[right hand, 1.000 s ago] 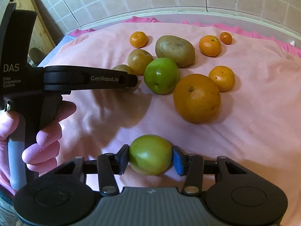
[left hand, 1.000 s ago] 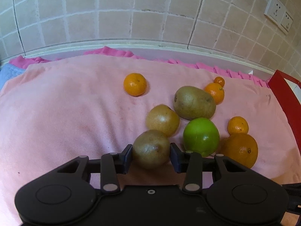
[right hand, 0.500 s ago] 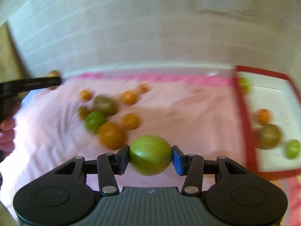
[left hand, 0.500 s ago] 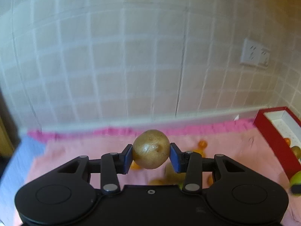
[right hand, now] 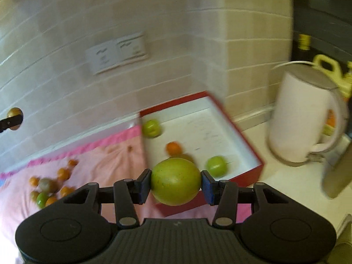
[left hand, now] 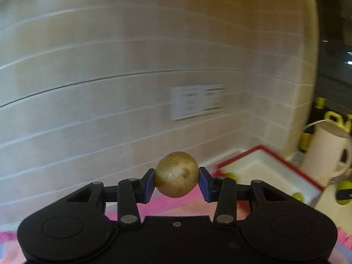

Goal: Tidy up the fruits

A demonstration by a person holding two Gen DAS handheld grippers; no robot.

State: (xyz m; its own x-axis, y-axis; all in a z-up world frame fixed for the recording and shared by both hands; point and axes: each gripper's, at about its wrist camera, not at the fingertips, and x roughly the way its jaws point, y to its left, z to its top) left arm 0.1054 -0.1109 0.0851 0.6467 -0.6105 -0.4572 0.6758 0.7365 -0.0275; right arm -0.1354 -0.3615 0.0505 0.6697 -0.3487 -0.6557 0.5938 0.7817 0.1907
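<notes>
My left gripper (left hand: 176, 181) is shut on a brown round fruit (left hand: 176, 180), held high in the air facing the tiled wall. My right gripper (right hand: 176, 181) is shut on a green apple (right hand: 176, 181), held above the near edge of the red box (right hand: 242, 136). The box holds two green fruits (right hand: 151, 128) (right hand: 216, 166) and a small orange (right hand: 173, 148). The box also shows in the left wrist view (left hand: 308, 176), low at the right. Several oranges and other fruits (right hand: 50, 187) lie on the pink cloth (right hand: 105, 167) at the left. The left gripper's tip with its fruit (right hand: 13, 118) shows at the far left.
A white electric kettle (right hand: 305, 114) stands right of the box on the pale counter. A double wall socket (right hand: 116, 52) sits on the tiled wall behind. A yellow-handled object (right hand: 330, 66) is behind the kettle.
Both grippers have swung right with their fruits. The right gripper now sits close over the red box; the left view has risen, losing the fruit pile.
</notes>
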